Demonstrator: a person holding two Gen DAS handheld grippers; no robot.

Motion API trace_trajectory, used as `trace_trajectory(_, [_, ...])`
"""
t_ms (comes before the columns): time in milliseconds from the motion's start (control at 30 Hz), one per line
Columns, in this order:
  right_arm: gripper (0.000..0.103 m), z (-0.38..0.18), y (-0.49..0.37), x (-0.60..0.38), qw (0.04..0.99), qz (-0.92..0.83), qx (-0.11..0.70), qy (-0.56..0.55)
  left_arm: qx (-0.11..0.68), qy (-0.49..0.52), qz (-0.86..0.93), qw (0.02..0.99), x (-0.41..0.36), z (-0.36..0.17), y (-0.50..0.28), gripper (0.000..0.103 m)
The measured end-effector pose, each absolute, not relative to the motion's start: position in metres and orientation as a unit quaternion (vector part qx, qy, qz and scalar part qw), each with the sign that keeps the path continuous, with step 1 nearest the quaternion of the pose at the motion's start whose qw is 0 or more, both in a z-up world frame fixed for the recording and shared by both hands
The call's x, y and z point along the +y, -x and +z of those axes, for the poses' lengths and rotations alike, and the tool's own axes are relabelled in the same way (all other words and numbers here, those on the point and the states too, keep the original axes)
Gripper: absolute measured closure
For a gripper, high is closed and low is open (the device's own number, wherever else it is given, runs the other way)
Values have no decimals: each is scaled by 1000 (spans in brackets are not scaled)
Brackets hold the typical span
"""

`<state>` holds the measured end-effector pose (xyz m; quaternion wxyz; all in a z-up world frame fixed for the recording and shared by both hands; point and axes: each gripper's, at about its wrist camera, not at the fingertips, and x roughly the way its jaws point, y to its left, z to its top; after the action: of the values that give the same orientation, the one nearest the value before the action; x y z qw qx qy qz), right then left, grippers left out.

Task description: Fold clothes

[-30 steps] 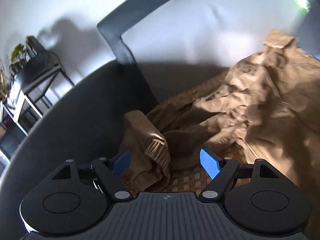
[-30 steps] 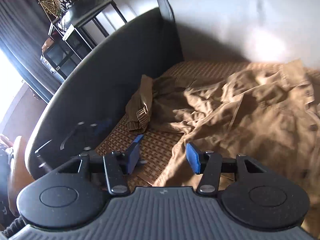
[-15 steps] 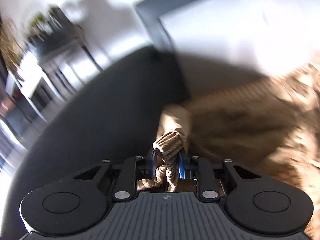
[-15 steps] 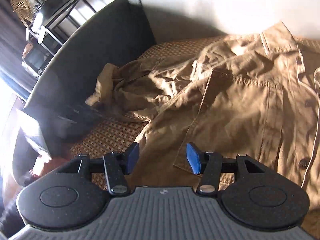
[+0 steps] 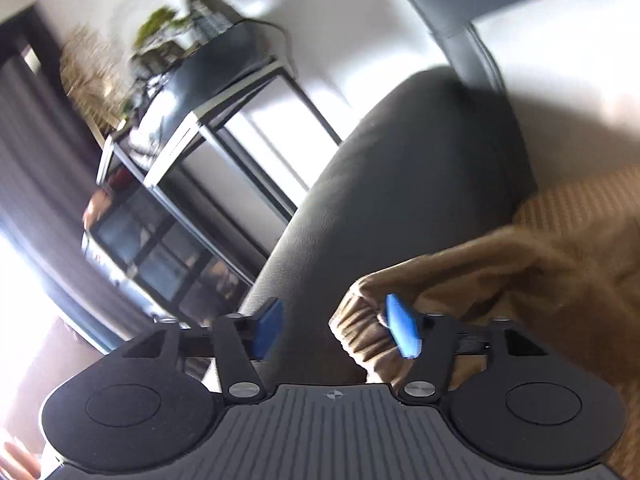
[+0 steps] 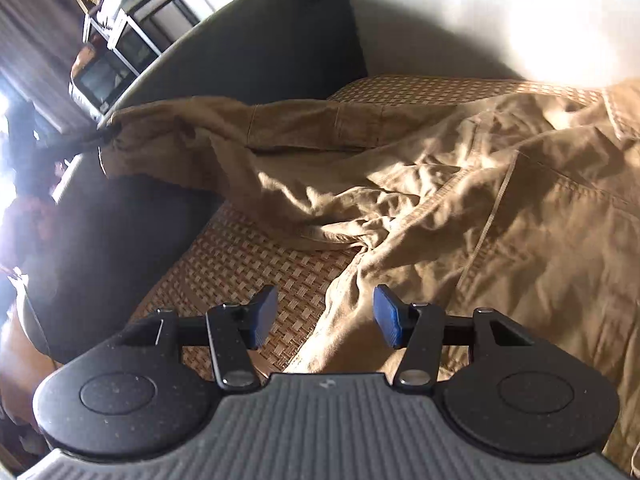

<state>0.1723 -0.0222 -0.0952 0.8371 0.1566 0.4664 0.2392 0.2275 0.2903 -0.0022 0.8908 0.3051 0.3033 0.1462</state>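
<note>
On the woven tan rattan seat mat (image 6: pixel 248 264) I see a crumpled khaki cotton shirt (image 6: pixel 500 208) spread from the middle out past the right edge of the right wrist view. Its long sleeve (image 6: pixel 192 136) reaches left, across the mat's edge and up onto the curved dark leather armrest (image 6: pixel 256 40) that walls the seat on that side. Behind the mat a pale backrest cushion (image 6: pixel 500 12) closes the far edge. A bare strip of mat lies open between the armrest and the shirt's near hem, and that is the room I have on the left.

My right gripper (image 6: pixel 325 316) hangs just above that near hem with its blue-padded fingers spread apart and nothing between them; the hem runs under the right finger while mat shows under the left.

My left gripper (image 5: pixel 334 330) is up at the armrest (image 5: pixel 400 200), its fingers also spread wide. The sleeve's gathered ribbed cuff (image 5: pixel 360 322) sits against the inner face of the right blue pad (image 5: pixel 402 330), apart from the left one, so nothing is clamped. Beyond the armrest stands a black metal shelf unit (image 5: pixel 192 152) with a plant on top, blurred.
</note>
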Motion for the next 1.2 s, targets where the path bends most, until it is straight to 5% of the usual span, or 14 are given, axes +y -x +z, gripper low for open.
trace_trajectory(100, [45,-101,-179,-11,831,250,468,-165,327,-324,120,880,298,6,-223,33])
trace_trajectory(167, [45,-104,-182,-1,829,256,468,-167,333,-344,128,869,301,10,-226,22])
trace_trajectory(267, [45,-106,-188,15,835,258,463,-147,336,-369,137,856,290,6,-237,22])
trace_trajectory(333, [45,-107,-190,23,840,258,459,-129,331,-381,131,853,282,1,-240,37])
trace_trajectory(467, [45,-103,-192,26,842,258,459,-118,350,-344,94,866,277,6,-245,100])
trace_trajectory(800, [35,-31,-196,74,867,335,352,-110,344,-286,73,891,278,30,-223,103])
trace_trajectory(833, [35,-30,-197,82,866,339,353,-105,347,-280,65,893,278,26,-217,98])
trace_trajectory(867, [35,-34,-196,85,864,337,360,-101,350,-273,58,894,277,22,-212,82])
trace_trajectory(1000, [35,-55,-191,85,861,318,386,-88,361,-246,28,899,276,7,-189,62])
trace_trajectory(1067, [35,-62,-188,69,865,303,392,-81,372,-220,-13,902,257,-13,-177,40])
trace_trajectory(1200, [35,-64,-195,7,887,233,393,-66,422,-99,-79,898,221,-57,-173,32])
